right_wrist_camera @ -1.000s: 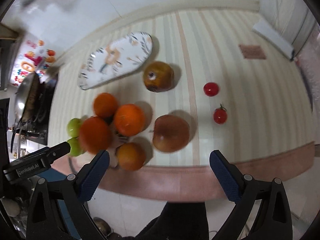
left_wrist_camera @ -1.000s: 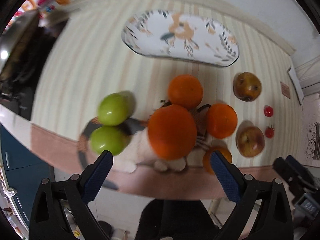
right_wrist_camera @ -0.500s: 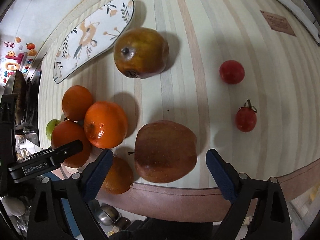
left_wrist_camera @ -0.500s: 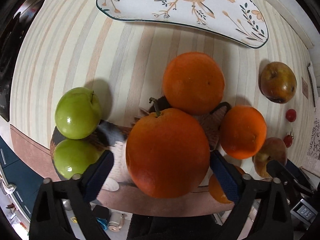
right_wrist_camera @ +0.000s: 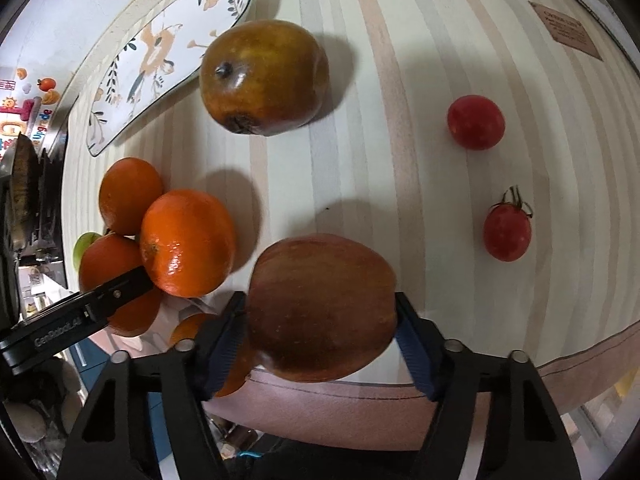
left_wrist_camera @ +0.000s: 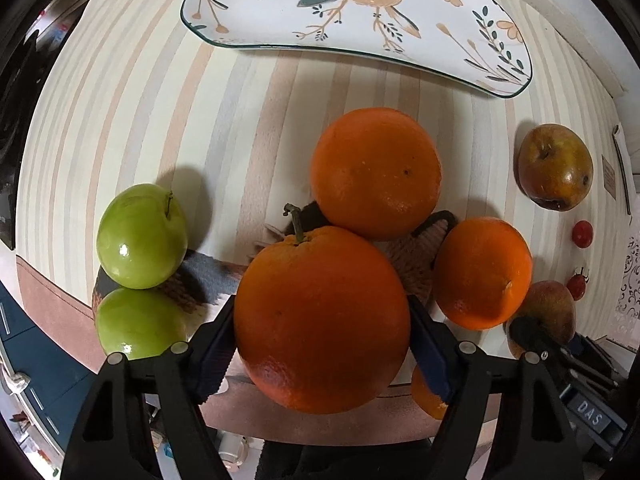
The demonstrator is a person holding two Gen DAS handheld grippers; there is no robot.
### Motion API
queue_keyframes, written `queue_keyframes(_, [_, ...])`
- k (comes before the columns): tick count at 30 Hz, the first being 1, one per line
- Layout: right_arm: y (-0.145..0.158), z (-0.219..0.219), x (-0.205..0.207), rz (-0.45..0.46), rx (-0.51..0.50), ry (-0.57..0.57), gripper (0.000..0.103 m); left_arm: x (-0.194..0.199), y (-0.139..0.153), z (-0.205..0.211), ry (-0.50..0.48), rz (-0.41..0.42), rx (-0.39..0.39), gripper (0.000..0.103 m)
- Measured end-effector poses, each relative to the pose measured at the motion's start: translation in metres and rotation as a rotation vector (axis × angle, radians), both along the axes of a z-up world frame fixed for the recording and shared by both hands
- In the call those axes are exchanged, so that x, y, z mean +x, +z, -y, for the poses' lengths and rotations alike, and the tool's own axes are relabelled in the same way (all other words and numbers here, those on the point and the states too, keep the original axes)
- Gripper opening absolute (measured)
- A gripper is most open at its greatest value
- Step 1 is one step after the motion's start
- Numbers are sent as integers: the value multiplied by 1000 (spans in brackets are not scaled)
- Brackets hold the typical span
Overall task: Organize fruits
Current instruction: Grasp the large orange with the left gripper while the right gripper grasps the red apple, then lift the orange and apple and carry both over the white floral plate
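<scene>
Lowered since a second earlier, left gripper (left_wrist_camera: 322,344) closing around stemmed orange (left_wrist_camera: 322,324), right gripper (right_wrist_camera: 320,340) around reddish apple (right_wrist_camera: 322,312); pad contact hidden behind fruit.

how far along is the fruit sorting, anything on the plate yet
Nothing looks done: the bird plate is bare where it shows. In hand: the left gripper is closing around the stemmed orange, and the right gripper around the reddish apple. Left on the striped cloth: other oranges, two green apples, the brownish apple and two small tomatoes.
</scene>
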State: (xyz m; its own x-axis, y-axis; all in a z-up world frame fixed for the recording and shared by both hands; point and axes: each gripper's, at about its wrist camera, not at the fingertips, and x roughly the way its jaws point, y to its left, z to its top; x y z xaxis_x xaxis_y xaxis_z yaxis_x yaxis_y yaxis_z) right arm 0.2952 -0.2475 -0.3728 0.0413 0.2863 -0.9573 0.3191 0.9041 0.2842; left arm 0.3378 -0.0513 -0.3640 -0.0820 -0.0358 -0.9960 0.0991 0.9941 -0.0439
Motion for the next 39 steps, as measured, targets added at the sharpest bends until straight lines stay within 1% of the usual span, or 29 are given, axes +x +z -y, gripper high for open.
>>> queue_keyframes(3, [2,3,-1,20,0,-6,68,-3,-1,2,-7,11,7,76])
queue_keyframes(9, [5,1,-1,32,-25,12,68,-12,1,4,-22,33,17,76])
queue_keyframes(15, [11,-4,0,56,-40,27,68,-26,13,13,-37,55,23,76])
queue_keyframes(21, [32,-1,0,99,-33,34,67,-31,32,12,-37,75,-1,75])
queue_keyframes(26, [58,-1,5,143,-14,39,67,-24,58,3,-27,104,-43,75])
queue_keyframes(29, [80,-1,10,179,12,42,67,-16,84,2,-17,130,-82,75])
queue_keyframes(32, [103,-7,22,222,40,53,67,-5,113,0,-10,175,-132,75])
queue_keyframes(37, [134,-22,62,285,80,92,67,32,147,5,-17,226,-187,75])
queue_keyframes(39, [137,-26,82,300,83,94,67,52,152,3,-14,240,-179,75])
